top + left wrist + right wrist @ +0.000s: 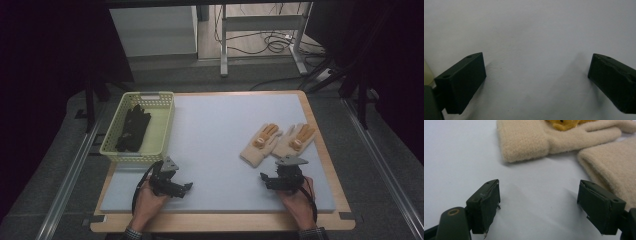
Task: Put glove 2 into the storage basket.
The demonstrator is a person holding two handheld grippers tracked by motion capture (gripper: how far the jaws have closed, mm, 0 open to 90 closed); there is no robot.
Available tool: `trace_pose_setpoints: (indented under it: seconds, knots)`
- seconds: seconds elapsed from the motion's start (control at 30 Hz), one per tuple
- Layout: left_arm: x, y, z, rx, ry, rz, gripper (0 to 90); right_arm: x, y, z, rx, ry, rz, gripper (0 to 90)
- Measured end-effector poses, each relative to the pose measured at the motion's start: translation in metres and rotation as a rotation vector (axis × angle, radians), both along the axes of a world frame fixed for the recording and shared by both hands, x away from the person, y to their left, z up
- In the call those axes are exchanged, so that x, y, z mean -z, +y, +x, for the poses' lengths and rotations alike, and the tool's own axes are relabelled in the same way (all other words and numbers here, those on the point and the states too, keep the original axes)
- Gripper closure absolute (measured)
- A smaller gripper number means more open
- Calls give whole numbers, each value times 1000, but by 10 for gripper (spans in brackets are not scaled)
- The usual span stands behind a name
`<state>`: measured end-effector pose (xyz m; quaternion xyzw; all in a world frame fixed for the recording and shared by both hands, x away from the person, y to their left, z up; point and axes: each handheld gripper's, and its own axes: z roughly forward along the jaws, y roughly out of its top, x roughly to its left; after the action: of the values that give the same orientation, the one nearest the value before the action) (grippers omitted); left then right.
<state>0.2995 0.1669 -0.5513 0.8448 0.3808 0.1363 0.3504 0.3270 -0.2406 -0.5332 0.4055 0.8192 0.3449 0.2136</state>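
Two beige knitted gloves with orange bear patches lie side by side on the pale blue mat (215, 145), the left glove (261, 143) and the right glove (296, 140). My right gripper (272, 175) rests just in front of their cuffs, jaws wide apart and empty. In the right gripper view the left glove's cuff (529, 142) lies ahead and the right glove's cuff (609, 165) reaches beside the right jaw; the right gripper (539, 195) has bare mat between its jaws. My left gripper (186, 188) sits low at the mat's front left, open. In its own view the left gripper (536, 72) has bare mat ahead.
A pale yellow basket (162, 122) stands at the mat's back left corner with black gloves (132, 127) inside. The mat lies on a wooden board (330, 165). Table legs and cables stand beyond the far edge.
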Motion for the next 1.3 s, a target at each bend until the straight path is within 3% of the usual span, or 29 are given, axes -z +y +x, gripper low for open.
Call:
trace_pose_setpoints:
  seconds: [0.37, 0.57, 0.9, 1.03, 1.17, 1.3]
  knots:
    - [0, 0, 0, -1, 1, -3, 15, -2, -2, 0, -13, 16, 23, 279]
    - [0, 0, 0, -1, 0, -1, 15, -14, -7, 4, -8, 7, 42, 314]
    - [0, 0, 0, -1, 1, -2, 15, -36, -44, 25, 92, -14, 45, 489]
    - [0, 0, 0, -1, 1, -3, 15, -39, -54, 34, 119, -16, 54, 506]
    - [0, 0, 0, -2, 1, -3, 15, -40, -52, 40, 106, -10, 79, 504]
    - [0, 0, 0, -1, 1, -3, 16, -38, -32, 51, 58, -11, 89, 473]
